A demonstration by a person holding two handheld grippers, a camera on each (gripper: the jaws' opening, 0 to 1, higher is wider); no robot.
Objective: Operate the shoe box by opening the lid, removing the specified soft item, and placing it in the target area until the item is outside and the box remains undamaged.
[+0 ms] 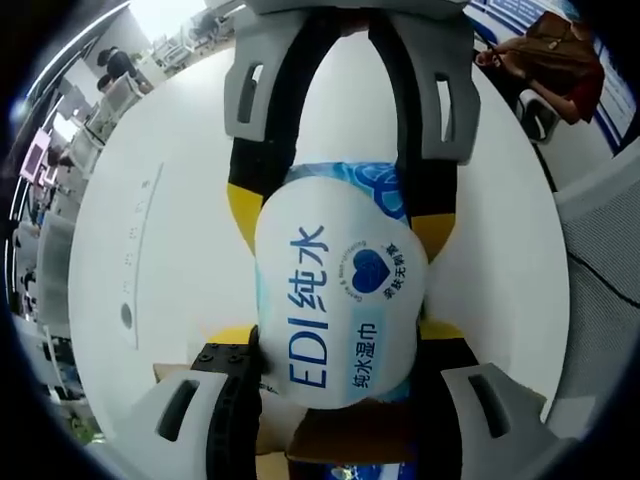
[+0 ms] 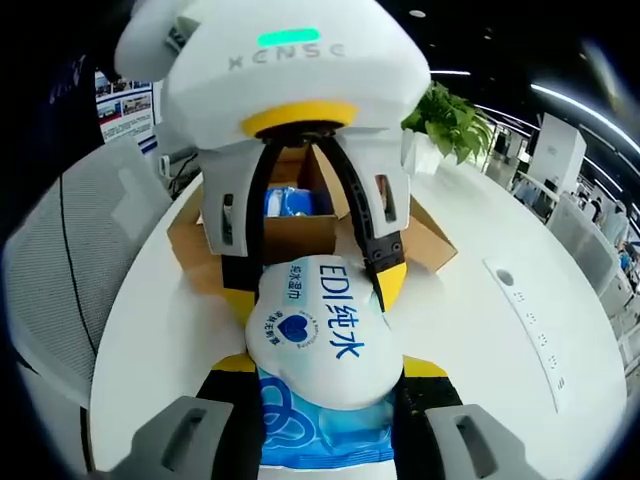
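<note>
Wet-wipe pack (image 1: 340, 300), white and blue with "EDI" print, sits closest to the lens, pinched between both grippers at once. Left gripper (image 1: 335, 355) clamps 1 end of the pack; right gripper (image 2: 325, 385) clamps the opposite end, yellow-tipped jaws pressing its sides. The pack hangs in the air above the white table (image 2: 480, 330). Just behind the pack in the right gripper view stands the cardboard shoe box (image 2: 300, 235), flaps open, another blue item inside. Potted plant (image 2: 450, 120) beyond the box.
</note>
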